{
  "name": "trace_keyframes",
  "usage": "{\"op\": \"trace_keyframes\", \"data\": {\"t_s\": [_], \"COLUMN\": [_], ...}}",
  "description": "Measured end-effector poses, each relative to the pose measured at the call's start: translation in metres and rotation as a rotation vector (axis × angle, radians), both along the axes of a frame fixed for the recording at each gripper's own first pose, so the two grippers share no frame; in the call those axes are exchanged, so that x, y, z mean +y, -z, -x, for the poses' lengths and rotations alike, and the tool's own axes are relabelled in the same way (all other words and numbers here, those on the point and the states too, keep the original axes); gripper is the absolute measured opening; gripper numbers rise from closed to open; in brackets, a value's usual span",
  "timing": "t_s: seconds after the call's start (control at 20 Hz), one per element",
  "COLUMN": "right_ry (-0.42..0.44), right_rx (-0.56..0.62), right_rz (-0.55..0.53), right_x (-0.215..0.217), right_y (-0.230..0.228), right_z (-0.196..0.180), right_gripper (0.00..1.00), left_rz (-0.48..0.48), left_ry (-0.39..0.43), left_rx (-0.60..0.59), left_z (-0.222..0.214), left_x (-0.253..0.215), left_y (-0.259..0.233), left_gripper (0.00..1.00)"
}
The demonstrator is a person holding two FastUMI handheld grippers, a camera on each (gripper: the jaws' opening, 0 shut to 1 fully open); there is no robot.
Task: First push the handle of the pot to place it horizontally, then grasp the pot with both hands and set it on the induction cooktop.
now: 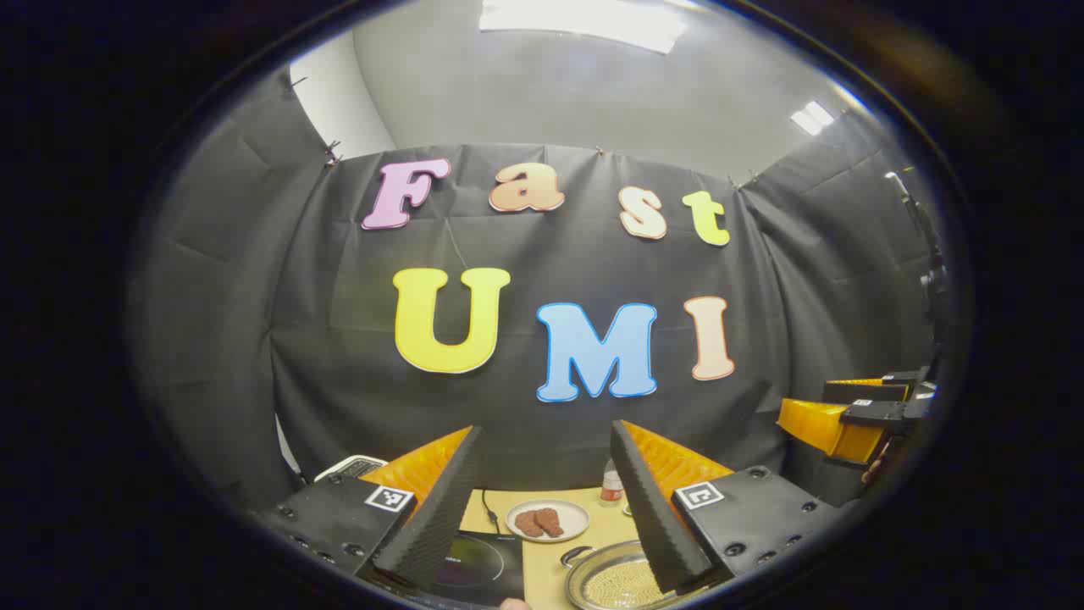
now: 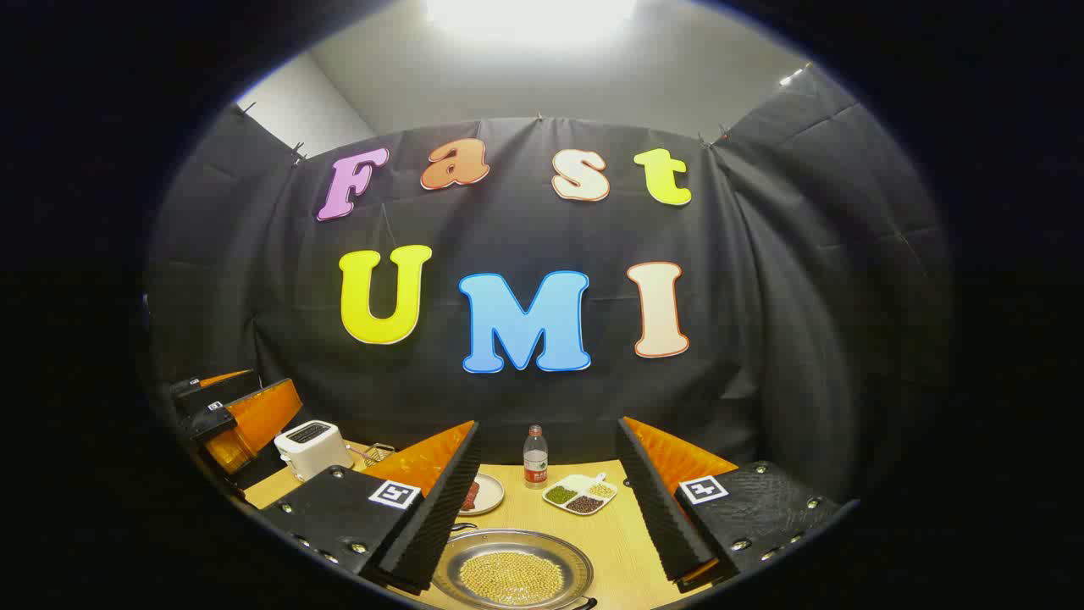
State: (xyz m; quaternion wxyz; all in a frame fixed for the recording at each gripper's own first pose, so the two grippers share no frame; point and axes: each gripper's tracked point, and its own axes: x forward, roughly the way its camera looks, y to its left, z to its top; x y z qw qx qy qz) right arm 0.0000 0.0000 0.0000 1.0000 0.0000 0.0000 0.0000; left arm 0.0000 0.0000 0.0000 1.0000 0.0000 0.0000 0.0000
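Cooktop (image 1: 478,563) black, low left in left gripper view | left gripper (image 1: 542,508) spread wide, holding nothing | pot (image 2: 518,569) of yellow beads on table (image 2: 618,542), off cooktop, just right of it | right gripper (image 2: 546,500) spread wide above pot, holding nothing

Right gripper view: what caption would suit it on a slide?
Open gripper poised above a bead-filled pot, with bottle and toaster behind.

Shiny metal pot (image 2: 517,568) of matt yellow beads; pale wood-grain table (image 2: 622,538); glossy black cooktop (image 1: 478,563); ribbed matt pads (image 2: 656,508) on orange plastic fingers; clear plastic bottle (image 2: 534,457)
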Motion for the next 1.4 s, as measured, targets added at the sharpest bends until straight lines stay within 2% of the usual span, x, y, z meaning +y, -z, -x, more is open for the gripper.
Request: {"op": "trace_keyframes", "data": {"t_s": [0.3,0.35,0.4,0.55,0.6,0.75,0.9,1.0,1.1,1.2,1.4], "right_ry": [-0.005,-0.005,-0.007,-0.01,-0.009,-0.01,-0.016,-0.026,-0.036,-0.053,-0.087], "right_rx": [0.004,0.007,0.011,0.019,0.021,0.027,0.043,0.063,0.105,0.158,0.272], "right_rz": [-0.004,-0.005,-0.007,-0.006,-0.004,-0.005,-0.001,-0.002,-0.005,-0.006,-0.005], "right_x": [0.002,0.002,0.002,0.003,0.002,0.0,-0.002,-0.002,-0.002,0.0,0.003], "right_y": [0.002,0.003,0.004,0.009,0.009,0.015,0.024,0.035,0.055,0.079,0.13], "right_z": [-0.005,-0.007,-0.006,-0.008,-0.008,-0.007,-0.009,-0.008,-0.006,-0.002,0.004], "right_gripper": [0.96,0.96,0.95,0.96,0.96,0.96,0.96,0.96,0.96,0.96,0.96], "left_rz": [0.012,0.009,0.005,-0.007,-0.008,-0.006,-0.005,-0.01,-0.01,0.0,-0.002], "left_ry": [-0.013,-0.02,-0.024,-0.028,-0.031,-0.039,-0.044,-0.047,-0.059,-0.061,-0.067], "left_rx": [0.012,0.013,0.015,0.023,0.026,0.033,0.038,0.056,0.07,0.082,0.105], "left_z": [-0.001,-0.001,0.0,-0.001,-0.001,0.0,0.001,0.0,0.001,0.002,0.002], "left_x": [0.004,0.005,0.005,0.005,0.006,0.008,0.01,0.011,0.014,0.013,0.013], "left_y": [0.003,0.003,0.003,0.006,0.006,0.01,0.014,0.022,0.029,0.034,0.046], "left_gripper": [0.98,0.95,0.98,0.98,0.95,0.95,0.98,0.95,0.98,0.95,0.96]}}
